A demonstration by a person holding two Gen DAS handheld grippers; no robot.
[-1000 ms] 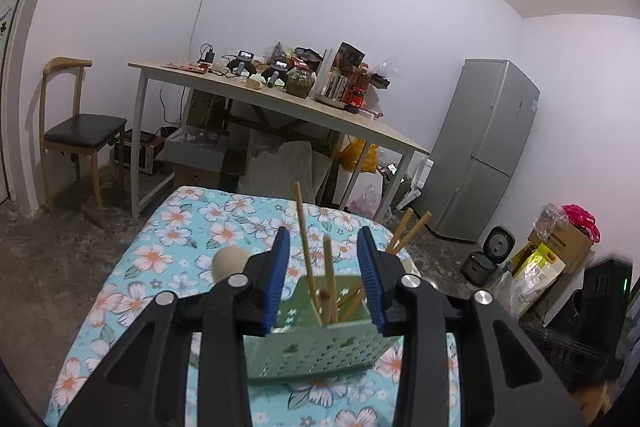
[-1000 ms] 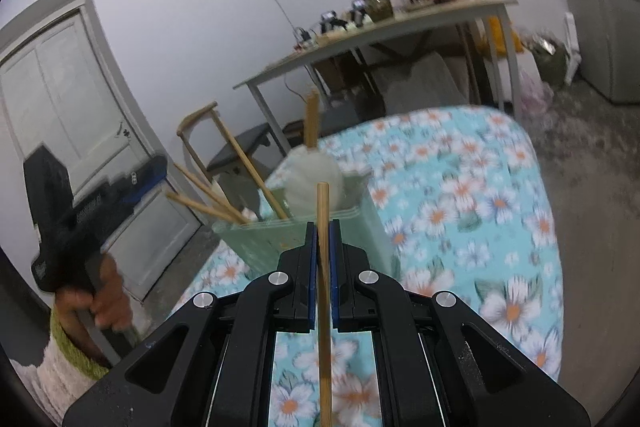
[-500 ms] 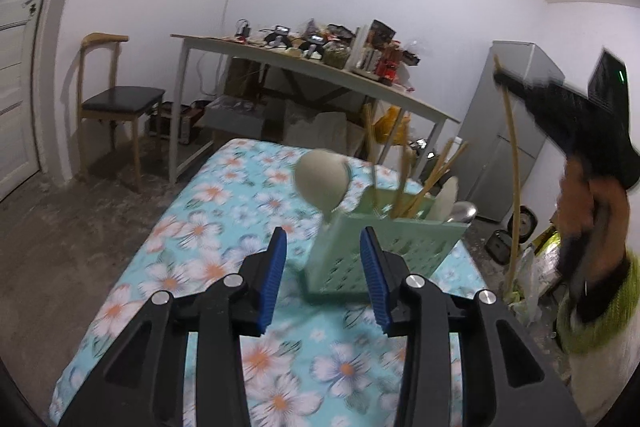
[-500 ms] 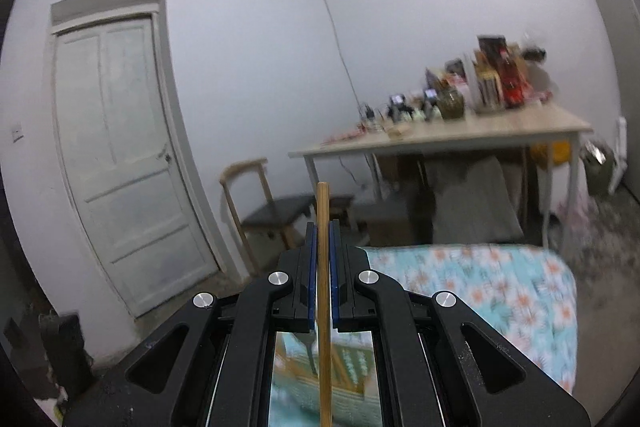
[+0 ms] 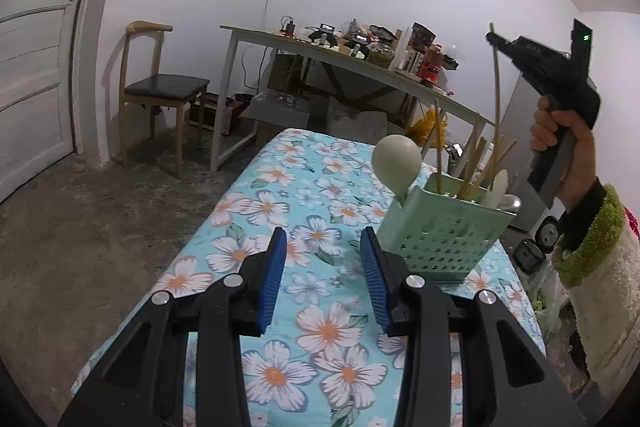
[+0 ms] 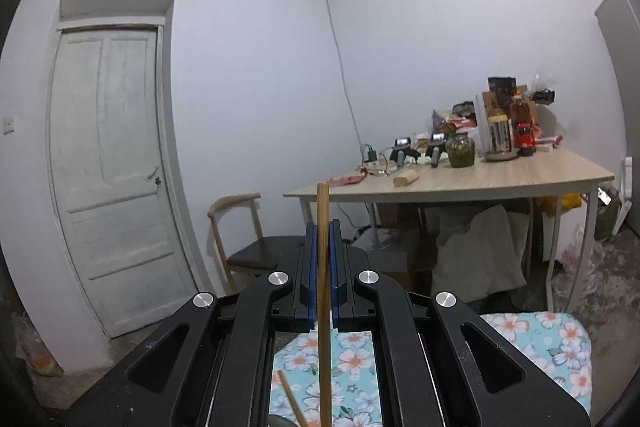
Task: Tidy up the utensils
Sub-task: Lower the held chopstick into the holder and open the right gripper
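Between my right fingers (image 6: 323,239) one wooden chopstick (image 6: 323,307) is clamped upright, its top poking above the blue pads and its lower length running down out of the bottom of the right wrist view; from the left wrist view that same chopstick (image 5: 497,95) hangs high over the right side of the scene, with the right gripper (image 5: 491,39) gripped in a hand (image 5: 560,143) above the holder. My left fingers (image 5: 323,259) stand apart with nothing between them, hovering over the floral cloth (image 5: 276,211) that covers the bench, just left of and nearer than the green utensil holder (image 5: 440,235). That holder stands upright near the right edge of the cloth and already carries a pale ladle (image 5: 396,161) at its left corner, a bundle of chopsticks (image 5: 476,163) leaning in the middle, and what look like two more spoon heads (image 5: 502,189) at its right end. Around it the cloth shows no loose utensils from where I look, though its near end is hidden behind my own rig. I judge the sorting nearly done: the piece in my right grip has yet to go into a compartment, and which slot it belongs in I cannot tell. A second stick end (image 6: 290,397) shows low in the right wrist view.
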